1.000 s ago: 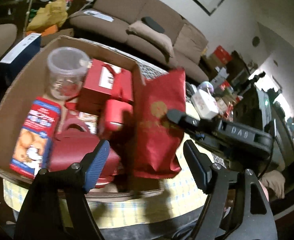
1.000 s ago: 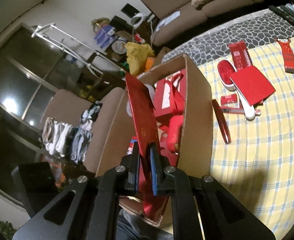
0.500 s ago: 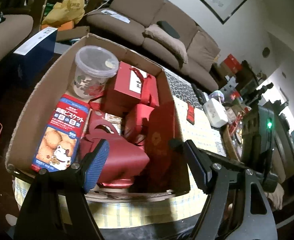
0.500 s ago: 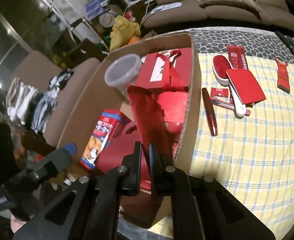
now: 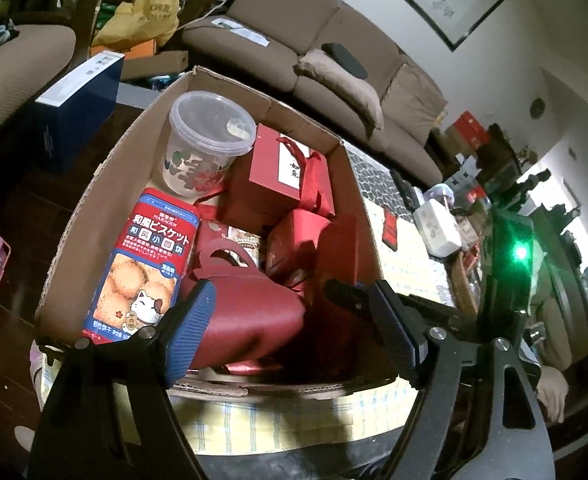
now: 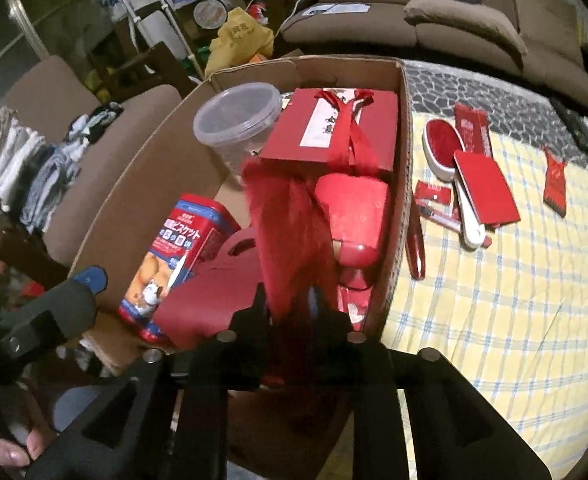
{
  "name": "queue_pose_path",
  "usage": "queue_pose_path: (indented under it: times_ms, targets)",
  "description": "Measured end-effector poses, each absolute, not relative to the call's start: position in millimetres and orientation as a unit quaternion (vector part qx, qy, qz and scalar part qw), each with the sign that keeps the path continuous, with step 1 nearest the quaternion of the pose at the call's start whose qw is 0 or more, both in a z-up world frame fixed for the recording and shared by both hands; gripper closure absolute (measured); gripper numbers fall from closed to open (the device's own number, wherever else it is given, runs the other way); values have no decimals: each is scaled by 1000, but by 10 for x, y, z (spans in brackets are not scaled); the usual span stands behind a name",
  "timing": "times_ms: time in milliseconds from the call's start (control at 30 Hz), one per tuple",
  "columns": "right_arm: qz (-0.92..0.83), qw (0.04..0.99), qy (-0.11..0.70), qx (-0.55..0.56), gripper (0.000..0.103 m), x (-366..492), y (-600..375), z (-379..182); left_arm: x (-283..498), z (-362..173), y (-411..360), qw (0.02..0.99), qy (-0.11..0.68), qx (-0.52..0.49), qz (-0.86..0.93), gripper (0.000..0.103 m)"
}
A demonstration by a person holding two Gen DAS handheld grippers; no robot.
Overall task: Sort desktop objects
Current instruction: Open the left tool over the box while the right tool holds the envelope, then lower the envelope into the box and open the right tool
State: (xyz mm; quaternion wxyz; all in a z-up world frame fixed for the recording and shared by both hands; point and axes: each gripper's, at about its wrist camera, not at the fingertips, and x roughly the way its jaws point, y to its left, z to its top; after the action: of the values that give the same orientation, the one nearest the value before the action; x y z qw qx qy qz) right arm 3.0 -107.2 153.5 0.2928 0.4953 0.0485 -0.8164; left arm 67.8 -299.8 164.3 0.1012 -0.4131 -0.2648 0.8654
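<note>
A cardboard box [image 5: 93, 184] [image 6: 141, 160] holds a biscuit tin [image 5: 141, 272] [image 6: 173, 256], a clear plastic tub [image 5: 209, 140] [image 6: 237, 120], red gift boxes [image 5: 277, 176] [image 6: 334, 132] and a red pouch [image 5: 249, 320]. My right gripper [image 6: 289, 300] is inside the box by its right wall, jaws slightly parted around a flat red bag [image 6: 289, 232] [image 5: 338, 264], which looks blurred. My left gripper [image 5: 294, 328] is open and empty over the box's near edge.
On the yellow checked cloth [image 6: 514, 300] right of the box lie a red lint brush [image 6: 442, 148], a red card case [image 6: 486, 188], a red pen [image 6: 414, 248] and small red packets [image 6: 556, 180]. A sofa [image 5: 334, 52] stands behind.
My right gripper has lowered the red bag from upright above the box down inside it by the right wall, and its jaws have parted slightly. My left gripper stayed open.
</note>
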Motion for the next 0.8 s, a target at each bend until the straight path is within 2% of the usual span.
queue_pose_path:
  times_ms: [133, 200, 433, 800]
  targets:
    - [-824, 290, 78, 480, 95, 64, -1148, 1533, 682, 1652, -3039, 101, -263, -412, 866, 26]
    - [-825, 299, 63, 475, 96, 61, -1113, 1561, 682, 1660, -3060, 100, -262, -412, 867, 26]
    - [-819, 334, -29, 465, 97, -110, -959, 1792, 678, 1676, -3147, 97, -271, -407, 867, 26]
    - [-802, 381, -73, 454, 97, -355, -1264, 2195, 719, 1737, -3311, 82, -281, -397, 870, 26]
